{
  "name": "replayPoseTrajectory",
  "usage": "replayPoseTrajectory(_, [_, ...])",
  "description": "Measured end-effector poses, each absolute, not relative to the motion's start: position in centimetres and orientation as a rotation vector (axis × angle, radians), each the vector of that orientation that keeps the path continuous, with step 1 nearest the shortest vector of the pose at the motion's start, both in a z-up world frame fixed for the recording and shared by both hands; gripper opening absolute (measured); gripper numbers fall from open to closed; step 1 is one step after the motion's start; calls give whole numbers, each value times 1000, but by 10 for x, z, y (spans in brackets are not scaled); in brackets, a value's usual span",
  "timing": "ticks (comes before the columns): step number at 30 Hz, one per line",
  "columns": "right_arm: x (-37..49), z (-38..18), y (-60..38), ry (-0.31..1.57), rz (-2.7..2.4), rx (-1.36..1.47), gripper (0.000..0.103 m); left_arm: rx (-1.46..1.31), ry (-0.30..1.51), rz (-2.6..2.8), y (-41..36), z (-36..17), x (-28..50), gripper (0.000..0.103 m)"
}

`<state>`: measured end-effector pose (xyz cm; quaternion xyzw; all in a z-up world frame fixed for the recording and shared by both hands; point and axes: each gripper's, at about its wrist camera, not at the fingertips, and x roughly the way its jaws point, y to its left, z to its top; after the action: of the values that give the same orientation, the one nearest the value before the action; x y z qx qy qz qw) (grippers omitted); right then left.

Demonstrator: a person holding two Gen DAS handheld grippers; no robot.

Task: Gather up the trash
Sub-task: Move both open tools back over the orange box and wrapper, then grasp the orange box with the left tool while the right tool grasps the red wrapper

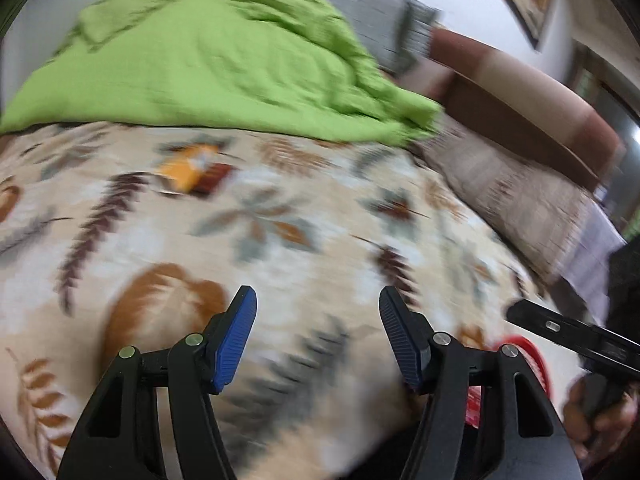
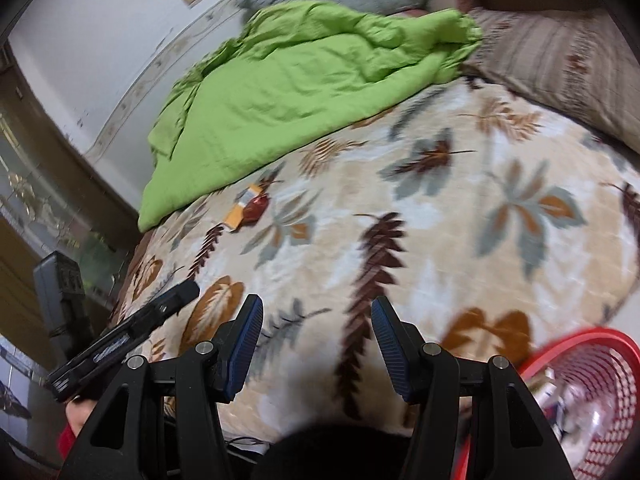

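On the leaf-print bedspread (image 2: pixel 400 208), just below the green blanket (image 2: pixel 304 92), lies the orange-and-maroon wrapper (image 2: pixel 247 210). It sits at eleven o'clock from both tongs, long axis running seven to one in the right view, likely closer to the left gripper (image 1: pixel 318 300). The red basket (image 2: pixel 592 392) waits at four o'clock. The left gripper and the right gripper (image 2: pixel 317 308) both stand released, holding nothing.

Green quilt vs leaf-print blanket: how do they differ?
The green quilt is plain, crumpled and heaped at the far side of the bed; the leaf-print blanket is patterned with brown, orange and grey leaves and spread flat. The quilt carries no litter; the blanket has an orange-and-brown wrapper lying on it. Both are soft bedding on the same bed.
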<state>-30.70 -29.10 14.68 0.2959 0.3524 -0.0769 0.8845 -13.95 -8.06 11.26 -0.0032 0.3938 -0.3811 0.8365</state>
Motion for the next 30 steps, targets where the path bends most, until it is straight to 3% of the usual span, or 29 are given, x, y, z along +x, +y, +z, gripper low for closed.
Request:
replayPoseTrajectory(7, [-225,132,-275,803,-97,627,61,4,792,-518,-40,79,-62,63])
replayPoseTrajectory(11, [-163,119,-262,842,-77,638,62,-54,856,-456,-23,59,-26,63])
replayPoseTrajectory(27, [47,51,-253,954,-149,695,61,-151,857,-362,21,59,14,63])
replayPoseTrajectory(30, [57,36,-254,981,-154,740,53,-174,863,-360,25,58,17,63])
